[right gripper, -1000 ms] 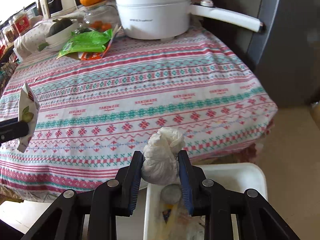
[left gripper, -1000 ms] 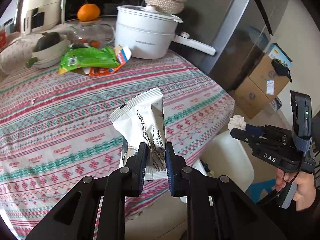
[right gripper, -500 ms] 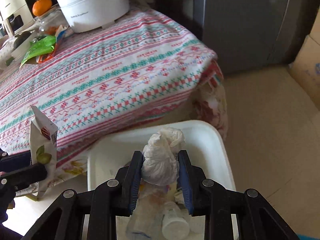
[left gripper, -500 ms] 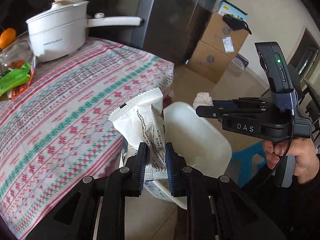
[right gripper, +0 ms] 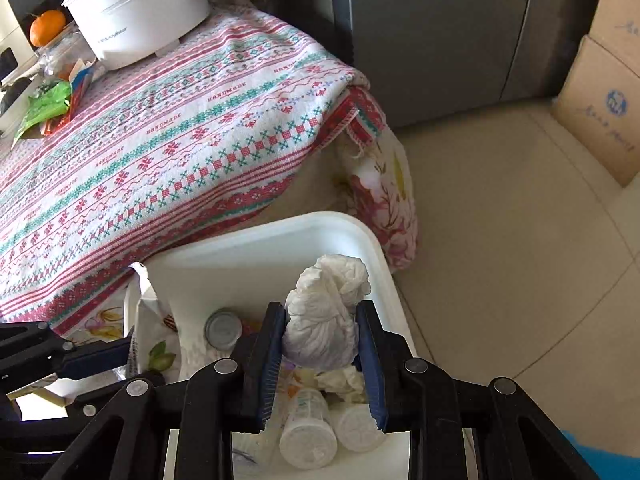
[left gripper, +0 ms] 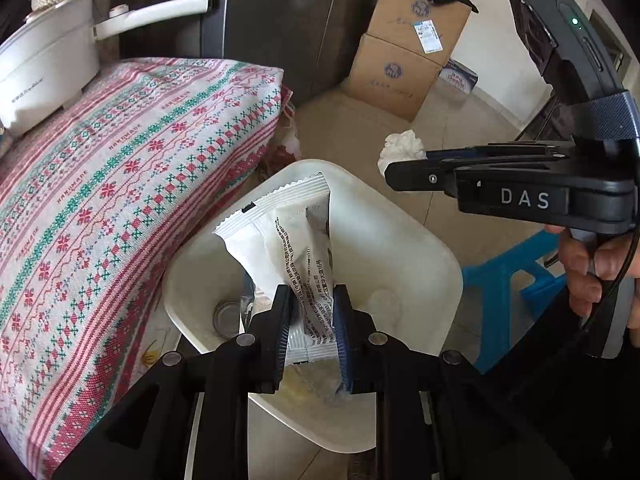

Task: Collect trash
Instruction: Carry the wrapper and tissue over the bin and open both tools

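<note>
Hovering over the white trash bin [left gripper: 404, 240] beside the table, both grippers carry litter.

The left gripper [left gripper: 311, 336] pinches a white snack wrapper [left gripper: 276, 240] by its lower end, long axis upright and leaning left, crimped top edge uppermost, black print down one face. The right gripper [right gripper: 320, 356] squeezes a crumpled white tissue wad [right gripper: 326, 316], standing upright above bottles in the bin.

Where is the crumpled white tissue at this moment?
The crumpled white tissue is clamped in the right gripper, held above the open white bin beside the table; the left wrist view shows it right of the wrapper.
</note>
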`<state>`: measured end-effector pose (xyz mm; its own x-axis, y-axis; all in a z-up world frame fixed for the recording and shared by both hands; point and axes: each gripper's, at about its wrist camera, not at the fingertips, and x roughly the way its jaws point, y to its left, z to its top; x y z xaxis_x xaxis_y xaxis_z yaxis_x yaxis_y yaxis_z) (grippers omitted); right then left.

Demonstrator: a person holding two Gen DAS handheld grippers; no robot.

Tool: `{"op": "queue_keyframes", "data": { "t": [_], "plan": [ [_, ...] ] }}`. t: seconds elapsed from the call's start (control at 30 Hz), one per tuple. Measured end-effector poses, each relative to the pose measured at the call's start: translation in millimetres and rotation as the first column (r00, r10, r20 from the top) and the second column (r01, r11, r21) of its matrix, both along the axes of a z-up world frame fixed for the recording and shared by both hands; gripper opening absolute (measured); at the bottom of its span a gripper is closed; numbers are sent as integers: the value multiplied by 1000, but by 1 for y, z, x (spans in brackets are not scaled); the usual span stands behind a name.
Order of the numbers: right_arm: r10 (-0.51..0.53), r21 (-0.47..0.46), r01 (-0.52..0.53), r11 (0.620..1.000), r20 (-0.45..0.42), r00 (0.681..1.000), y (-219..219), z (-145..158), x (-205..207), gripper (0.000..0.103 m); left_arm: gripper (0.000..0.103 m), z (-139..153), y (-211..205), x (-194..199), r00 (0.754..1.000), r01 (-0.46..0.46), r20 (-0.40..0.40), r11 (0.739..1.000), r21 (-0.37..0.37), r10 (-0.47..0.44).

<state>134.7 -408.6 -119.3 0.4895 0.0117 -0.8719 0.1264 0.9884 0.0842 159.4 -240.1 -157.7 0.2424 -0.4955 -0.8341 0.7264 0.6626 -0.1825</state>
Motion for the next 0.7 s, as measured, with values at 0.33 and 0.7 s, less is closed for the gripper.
{"op": "queue_keyframes", "data": {
  "t": [0.33, 0.7],
  "plan": [
    [-7, 3, 7, 1000, -15, 1000, -1, -4, 3, 33, 41, -4, 9, 4, 999, -46, 7, 997, 62, 45],
    [20, -20, -22, 1000, -67, 998, 10, -15, 9, 33, 69, 24, 38, 5, 989, -142, 49, 989, 46, 140]
  ]
}}
